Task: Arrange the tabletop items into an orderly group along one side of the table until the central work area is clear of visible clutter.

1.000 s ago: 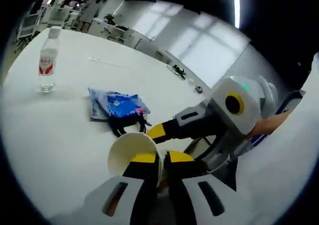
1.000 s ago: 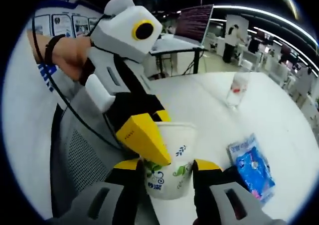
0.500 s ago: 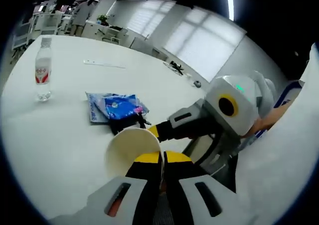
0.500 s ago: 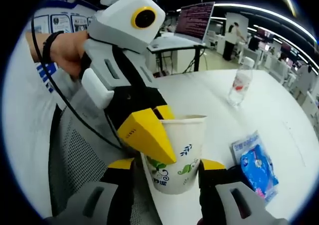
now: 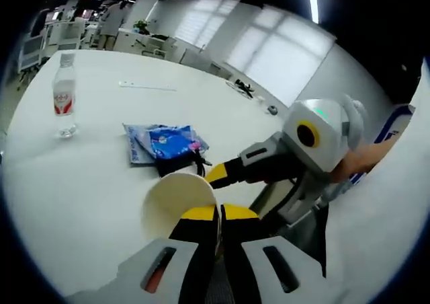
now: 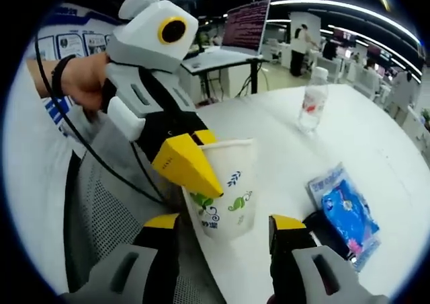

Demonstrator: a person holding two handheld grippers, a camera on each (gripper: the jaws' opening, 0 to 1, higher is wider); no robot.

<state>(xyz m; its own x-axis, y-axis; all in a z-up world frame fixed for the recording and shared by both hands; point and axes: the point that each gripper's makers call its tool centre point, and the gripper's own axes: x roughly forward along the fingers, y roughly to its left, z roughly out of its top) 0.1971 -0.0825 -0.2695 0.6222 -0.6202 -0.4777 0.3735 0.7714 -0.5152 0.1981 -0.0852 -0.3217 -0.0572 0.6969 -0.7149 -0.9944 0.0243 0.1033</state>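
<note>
A white paper cup (image 5: 176, 202) with green leaf print (image 6: 225, 195) stands at the near edge of the white table (image 5: 74, 183). My left gripper (image 5: 218, 214) is shut on the cup's rim, one jaw inside and one outside; in the right gripper view it (image 6: 201, 177) reaches in from the upper left. My right gripper (image 6: 224, 223) is open, its jaws either side of the cup's lower part without touching it. From the right of the left gripper view it (image 5: 218, 177) reaches towards the cup. A blue snack packet (image 5: 162, 142) lies further in, and a water bottle (image 5: 64, 94) stands beyond.
A black object (image 6: 324, 227) lies against the packet (image 6: 346, 208). A thin white strip (image 5: 148, 85) lies far across the table. The bottle (image 6: 310, 106) stands near the far edge. A grey mesh chair (image 6: 101, 213) sits below the table edge. Desks and monitors fill the background.
The cup in the left gripper has lifted and tilted slightly. It now sits up and left of the right jaws, which stand a little wider. Both cameras shifted.
</note>
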